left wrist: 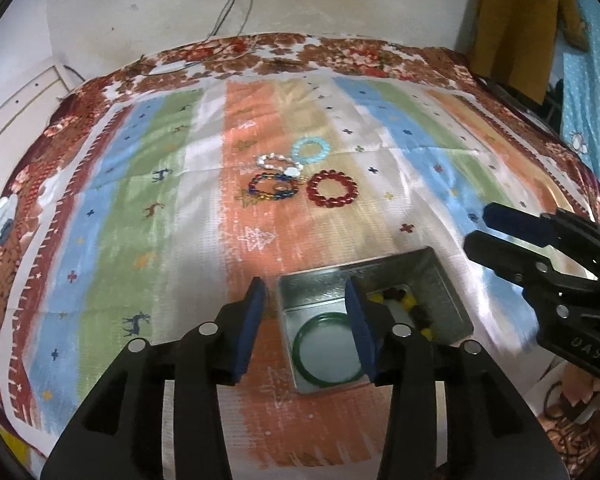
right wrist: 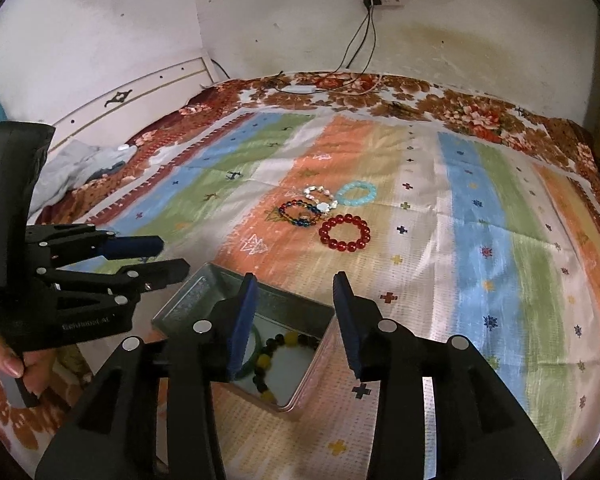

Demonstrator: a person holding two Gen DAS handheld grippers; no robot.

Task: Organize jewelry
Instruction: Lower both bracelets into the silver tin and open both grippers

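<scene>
A metal tin [left wrist: 440,276] [right wrist: 188,300] sits on the striped cloth, holding a green bangle [left wrist: 320,320] and a yellow-and-dark bead bracelet [right wrist: 278,344]. Farther out lie a red bead bracelet [left wrist: 332,187] [right wrist: 345,233], a light blue one [left wrist: 310,150] [right wrist: 357,194], a white one [left wrist: 274,161] [right wrist: 319,196] and a multicoloured one [left wrist: 274,187] [right wrist: 298,213]. My left gripper [left wrist: 306,292] is open and empty over the tin's near left side. My right gripper [right wrist: 294,284] is open and empty above the tin's right edge; it also shows in the left wrist view [left wrist: 480,228].
The cloth [left wrist: 140,200] covers a floral bedspread [right wrist: 480,116]. A wall with a power strip and cables [right wrist: 364,32] is behind. A white headboard [right wrist: 140,88] is at the far left. Crumpled fabric [right wrist: 72,172] lies by the left edge.
</scene>
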